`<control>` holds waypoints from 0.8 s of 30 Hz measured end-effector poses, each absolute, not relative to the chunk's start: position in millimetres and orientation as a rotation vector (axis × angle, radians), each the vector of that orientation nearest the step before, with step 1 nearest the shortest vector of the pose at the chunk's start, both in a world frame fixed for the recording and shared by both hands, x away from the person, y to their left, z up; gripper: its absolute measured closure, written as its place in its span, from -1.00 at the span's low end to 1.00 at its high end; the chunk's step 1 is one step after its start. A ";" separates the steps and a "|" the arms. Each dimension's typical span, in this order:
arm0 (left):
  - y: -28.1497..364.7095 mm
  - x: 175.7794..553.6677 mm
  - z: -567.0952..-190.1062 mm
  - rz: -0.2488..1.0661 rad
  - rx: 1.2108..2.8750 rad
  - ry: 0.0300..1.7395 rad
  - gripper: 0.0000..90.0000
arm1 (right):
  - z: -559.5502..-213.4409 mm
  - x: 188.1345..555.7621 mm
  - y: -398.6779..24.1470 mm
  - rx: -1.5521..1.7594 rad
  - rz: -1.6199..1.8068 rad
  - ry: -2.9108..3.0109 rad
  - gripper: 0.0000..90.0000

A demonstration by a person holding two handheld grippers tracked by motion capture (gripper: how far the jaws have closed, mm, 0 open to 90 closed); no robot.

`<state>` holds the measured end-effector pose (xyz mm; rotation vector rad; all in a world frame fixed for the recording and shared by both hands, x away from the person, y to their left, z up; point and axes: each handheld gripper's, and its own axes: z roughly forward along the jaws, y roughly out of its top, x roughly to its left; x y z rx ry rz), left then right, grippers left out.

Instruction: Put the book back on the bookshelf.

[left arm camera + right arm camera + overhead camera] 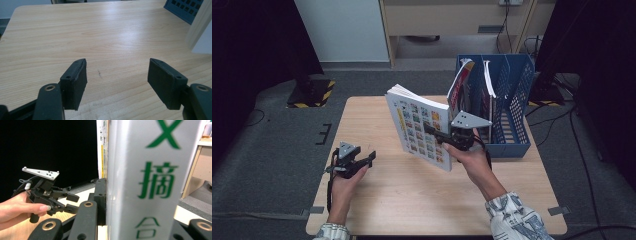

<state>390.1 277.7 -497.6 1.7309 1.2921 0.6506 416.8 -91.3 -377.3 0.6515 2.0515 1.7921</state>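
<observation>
High view: right gripper (434, 131) is clamping a book (419, 126) near its lower spine edge, holding it upright and tilted above the wooden table (412, 190), cover w/ a grid of small colour pics facing the person. Book is hanging off the jaws, not touching the tabletop as far as I can tell. Just behind the right fingers a blue file rack (512, 100) is standing at the table's far right corner, w/ a red-covered magazine (459, 85) leaning in its left slot and a thin white booklet (488, 80) in the next slot.

Left gripper (371, 157) is sitting low at the table's left side, held in the left hand (343, 182), well apart from the book. Left gripper view: both black pads (75, 82) are standing wide apart w/ bare wood between them, nothing gripped; rack corner (185, 10) and a pale book edge (197, 27) are showing beyond the right pad.

Right gripper view: book's grey spine (142, 180) w/ green characters is sitting between the jaws, left pad (100, 200) pressing against it; right pad is hidden behind the book. Other gripper (70, 202) and hand (20, 207) are showing farther off, left of the jaws.
</observation>
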 end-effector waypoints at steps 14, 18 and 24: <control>277.5 390.8 -497.1 0.658 1.734 1.289 -0.28 | -372.3 408.3 -113.2 0.658 1.784 2.035 0.64; 278.6 390.5 -497.2 0.660 1.729 1.293 -0.28 | -371.9 407.0 -119.8 0.665 1.782 2.028 0.64; 278.3 390.9 -497.3 0.662 1.731 1.291 -0.27 | -371.4 406.0 -127.6 0.675 1.781 2.017 0.64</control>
